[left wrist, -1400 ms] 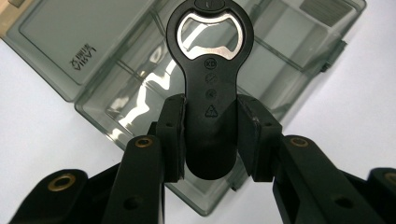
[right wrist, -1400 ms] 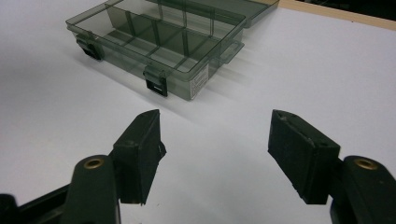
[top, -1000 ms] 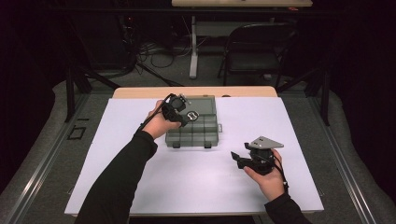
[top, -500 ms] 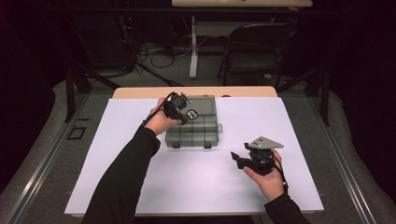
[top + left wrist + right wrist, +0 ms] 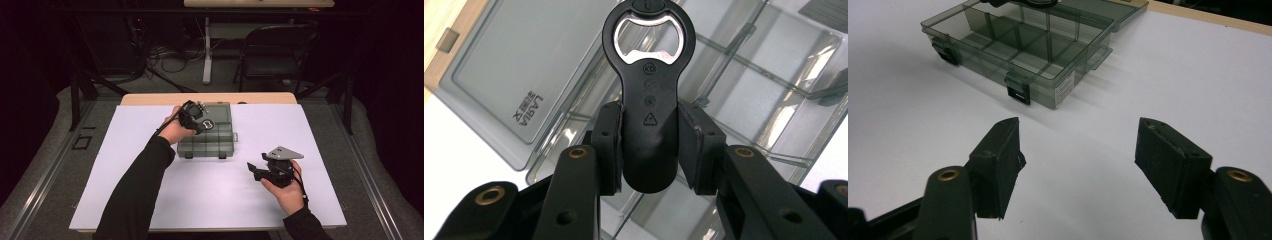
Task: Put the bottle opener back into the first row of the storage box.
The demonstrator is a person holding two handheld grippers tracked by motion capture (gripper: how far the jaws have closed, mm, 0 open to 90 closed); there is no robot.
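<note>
The right gripper (image 5: pixel 261 171) rests at the near right of the table (image 5: pixel 320 150), held low over the white surface. Its jaws stand wide apart with nothing between them, as the right gripper view confirms: both pads (image 5: pixel 1000 160) frame bare table only. It points toward the box and takes no part in the work at this moment.

Farther in, at the centre of the table, lies the box (image 5: pixel 210 142), a smoke-tinted organiser with its lid (image 5: pixel 519 65) folded back flat on the far side. Two latches (image 5: pixel 1017 90) hang on its near wall. The compartments visible in the right gripper view look empty; the far ones are partly hidden by the left gripper.

The left gripper (image 5: pixel 196 120) hangs over the far left part of the box. Its jaws are closed on the handle of a black opener (image 5: pixel 649 95), whose metal-lined head points away from the gripper, above the dividers.

Status, as judged:
- Done: box opened; opener picked up and carried above the box.
- Left: lower the opener into a compartment, release it, withdraw.
- Probably left: fold the lid over and snap both latches.

The opener is not yet touching the box floor, as far as can be told.
</note>
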